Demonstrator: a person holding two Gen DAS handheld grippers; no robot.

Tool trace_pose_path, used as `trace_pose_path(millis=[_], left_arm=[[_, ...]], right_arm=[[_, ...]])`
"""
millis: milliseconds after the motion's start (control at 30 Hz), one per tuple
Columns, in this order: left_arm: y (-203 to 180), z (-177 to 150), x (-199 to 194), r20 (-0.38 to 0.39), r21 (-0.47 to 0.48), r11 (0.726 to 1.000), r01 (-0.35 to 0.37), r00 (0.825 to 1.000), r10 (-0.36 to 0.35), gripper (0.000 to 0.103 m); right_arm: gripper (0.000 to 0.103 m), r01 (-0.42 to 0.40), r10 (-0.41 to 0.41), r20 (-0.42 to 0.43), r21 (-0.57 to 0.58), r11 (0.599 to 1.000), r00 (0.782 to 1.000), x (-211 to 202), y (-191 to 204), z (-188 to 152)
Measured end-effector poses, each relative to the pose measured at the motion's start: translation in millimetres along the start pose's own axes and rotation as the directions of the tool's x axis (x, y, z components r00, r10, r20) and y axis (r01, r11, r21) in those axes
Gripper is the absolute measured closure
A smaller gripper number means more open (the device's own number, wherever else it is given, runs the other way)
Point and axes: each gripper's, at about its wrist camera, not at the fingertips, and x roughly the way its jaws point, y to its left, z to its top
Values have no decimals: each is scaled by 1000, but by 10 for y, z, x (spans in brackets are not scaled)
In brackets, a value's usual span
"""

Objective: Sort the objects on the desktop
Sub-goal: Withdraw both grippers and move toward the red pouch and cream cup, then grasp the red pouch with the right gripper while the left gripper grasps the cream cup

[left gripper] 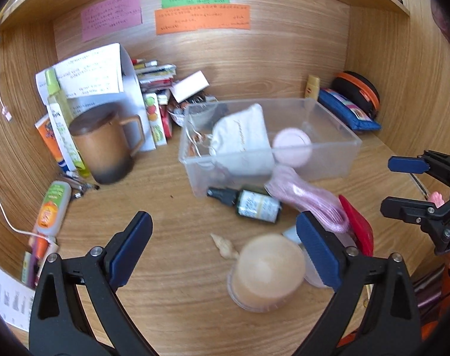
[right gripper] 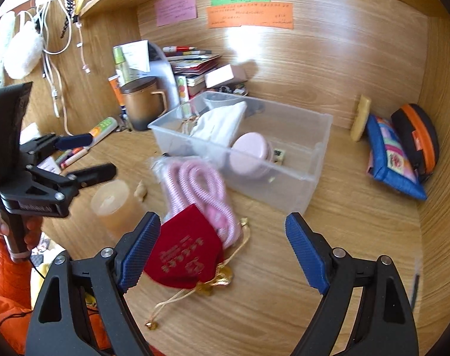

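A clear plastic bin [left gripper: 328, 160] [right gripper: 308, 178] stands mid-desk holding a white cloth pouch [left gripper: 239, 139] [right gripper: 219, 121] and a pink round case [left gripper: 291, 146] [right gripper: 251, 154]. In front of it lie a dark dropper bottle [left gripper: 254, 204], a bagged pink cord [left gripper: 302, 195] [right gripper: 195, 184], a red velvet pouch [right gripper: 183, 255] [left gripper: 355, 222], a small shell [left gripper: 225, 246] [right gripper: 141, 191] and an amber lidded jar [left gripper: 266, 270] [right gripper: 115, 204]. My left gripper [left gripper: 225, 252] [right gripper: 85, 155] is open above the jar. My right gripper [right gripper: 222, 252] [left gripper: 402, 184] is open over the red pouch.
A brown lidded mug [left gripper: 106, 145], spray bottle [left gripper: 58, 112], tubes and stacked books [left gripper: 156, 74] crowd the back left. A blue pouch [right gripper: 394, 157] and an orange-trimmed black case [right gripper: 417, 136] lean at the right wall. Cables hang at the left.
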Motion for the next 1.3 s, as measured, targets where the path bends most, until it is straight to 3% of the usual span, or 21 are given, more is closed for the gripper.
trace_pose_path(millis=[300, 567, 800, 1000, 1067, 1200, 1233, 1300], left_arm=[[-136, -214, 80, -48, -12, 999, 43, 998, -44, 4], [-200, -334, 191, -93, -16, 998, 61, 994, -62, 4], [-200, -364, 280, -115, -34, 997, 70, 991, -74, 4], [-185, -364, 323, -119, -66, 994, 84, 989, -91, 4], [-185, -365, 330, -113, -70, 994, 78, 990, -85, 4], [-165, -361, 336, -96, -87, 993, 83, 991, -91, 4], [-157, -361, 330, -87, -92, 992, 83, 992, -91, 4], [-148, -360, 316, -72, -96, 992, 80, 994, -87, 4]], right_arm=[[19, -89, 90, -54, 29, 996, 994, 208, 126, -188], [19, -101, 108, -112, 66, 993, 988, 400, 74, -294], [20, -103, 110, -101, 70, 992, 989, 398, 10, -332], [37, -145, 150, -97, 62, 988, 984, 387, -4, -353], [49, -150, 154, -93, 51, 987, 984, 378, 5, -356], [64, -144, 145, -77, 23, 989, 986, 337, 37, -348], [72, -140, 141, -73, 18, 990, 987, 330, 41, -346], [76, -143, 144, -68, 12, 990, 987, 313, 46, -344]])
